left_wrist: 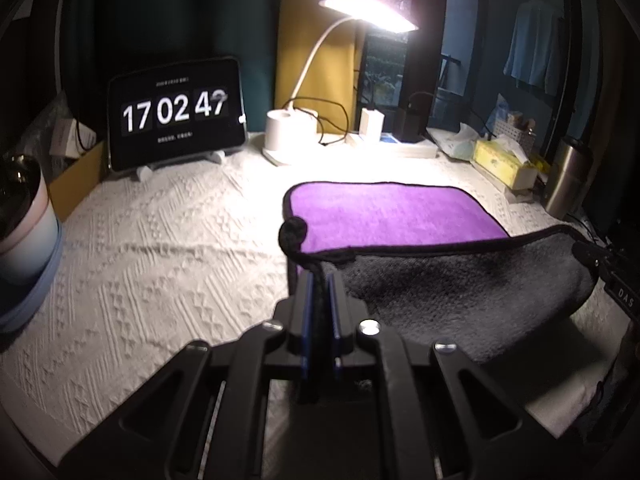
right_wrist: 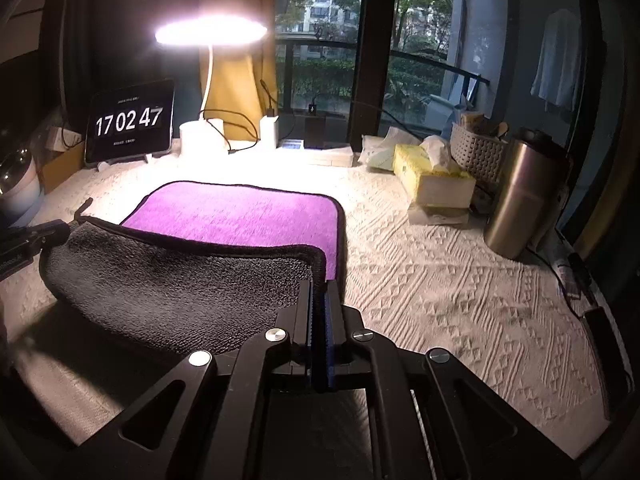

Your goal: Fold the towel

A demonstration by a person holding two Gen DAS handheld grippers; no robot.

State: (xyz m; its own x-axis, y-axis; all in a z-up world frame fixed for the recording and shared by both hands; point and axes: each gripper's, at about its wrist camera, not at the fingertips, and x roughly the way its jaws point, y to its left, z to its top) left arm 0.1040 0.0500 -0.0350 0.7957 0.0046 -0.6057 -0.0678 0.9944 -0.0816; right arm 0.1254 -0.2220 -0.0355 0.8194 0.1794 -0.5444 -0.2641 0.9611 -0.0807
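On the desk (right_wrist: 440,280), the towel (right_wrist: 240,216) was held half lifted.
Its near corners were pinched by the left hand-held gripper (left_wrist: 320,276) and right hand-held gripper (right_wrist: 319,284), grey underside raised over the purple face.

Towel (right_wrist: 240,216) on tablecloth (right_wrist: 440,280), lamp (right_wrist: 210,34) behind it, tablet (right_wrist: 130,122) behind-left, tissue box (right_wrist: 432,176) right.

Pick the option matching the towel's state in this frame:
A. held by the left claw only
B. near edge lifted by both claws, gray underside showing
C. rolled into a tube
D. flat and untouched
B: the left claw and right claw each pinch a near corner of the towel, turning its gray side up.
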